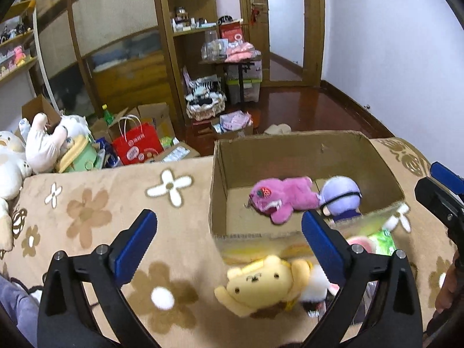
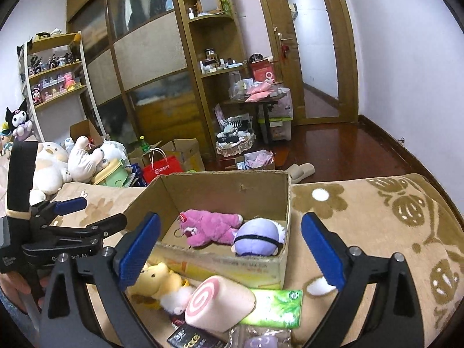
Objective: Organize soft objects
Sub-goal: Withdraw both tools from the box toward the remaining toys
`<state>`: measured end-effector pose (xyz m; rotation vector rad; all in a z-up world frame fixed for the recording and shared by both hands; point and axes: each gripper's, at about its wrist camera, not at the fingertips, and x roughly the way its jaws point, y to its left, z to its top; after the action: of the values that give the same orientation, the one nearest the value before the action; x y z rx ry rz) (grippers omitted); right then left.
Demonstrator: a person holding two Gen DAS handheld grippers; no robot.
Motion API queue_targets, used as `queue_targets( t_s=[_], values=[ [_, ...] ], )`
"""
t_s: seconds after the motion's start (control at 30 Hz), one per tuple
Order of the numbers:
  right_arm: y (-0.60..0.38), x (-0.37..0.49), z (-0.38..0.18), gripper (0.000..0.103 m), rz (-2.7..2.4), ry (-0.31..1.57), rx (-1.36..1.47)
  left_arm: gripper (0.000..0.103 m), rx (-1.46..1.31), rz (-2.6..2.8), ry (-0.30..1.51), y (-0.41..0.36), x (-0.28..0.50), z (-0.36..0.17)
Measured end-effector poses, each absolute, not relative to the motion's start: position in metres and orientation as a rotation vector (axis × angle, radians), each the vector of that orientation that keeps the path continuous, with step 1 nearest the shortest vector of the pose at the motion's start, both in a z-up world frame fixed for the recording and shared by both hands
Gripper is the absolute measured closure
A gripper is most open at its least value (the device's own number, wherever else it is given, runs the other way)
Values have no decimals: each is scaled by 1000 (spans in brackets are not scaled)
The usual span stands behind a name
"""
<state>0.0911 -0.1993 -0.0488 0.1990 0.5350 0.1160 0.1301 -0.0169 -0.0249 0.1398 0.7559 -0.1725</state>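
In the left wrist view the left gripper [image 1: 229,232] hangs over a flower-patterned blanket [image 1: 95,211] with its jaws spread wide and nothing between the pads. Just below it, near the right finger, a yellow dog plush [image 1: 255,284] lies face up against the near wall of the cardboard box [image 1: 220,191]; it looks blurred, so whether it is settled I cannot tell. Inside the box a pink bear plush [image 1: 281,200] lies on its side touching a purple round plush [image 1: 342,197], both in the far right part, which suggests the box is the collecting place for soft toys. The right gripper's dark frame shows at the right edge. In the right wrist view the right gripper [image 2: 230,246] is likewise fully open and empty, aimed across the box's near rim. Outside the box, in front of its near wall, lie the yellow dog plush [image 2: 159,281], a pink swirl roll cushion [image 2: 220,301] and a green packet [image 2: 275,304], close together. These unsorted pieces sit within easy reach of either gripper, so I judge one of them is the next pick.
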Motion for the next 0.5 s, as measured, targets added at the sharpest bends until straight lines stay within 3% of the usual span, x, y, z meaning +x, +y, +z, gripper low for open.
queue_targets(
  t_s=[0.5],
  values=[
    [-192,48,-57,2,106,607,196,4,119,-168,856,-4,94,-23]
  ],
)
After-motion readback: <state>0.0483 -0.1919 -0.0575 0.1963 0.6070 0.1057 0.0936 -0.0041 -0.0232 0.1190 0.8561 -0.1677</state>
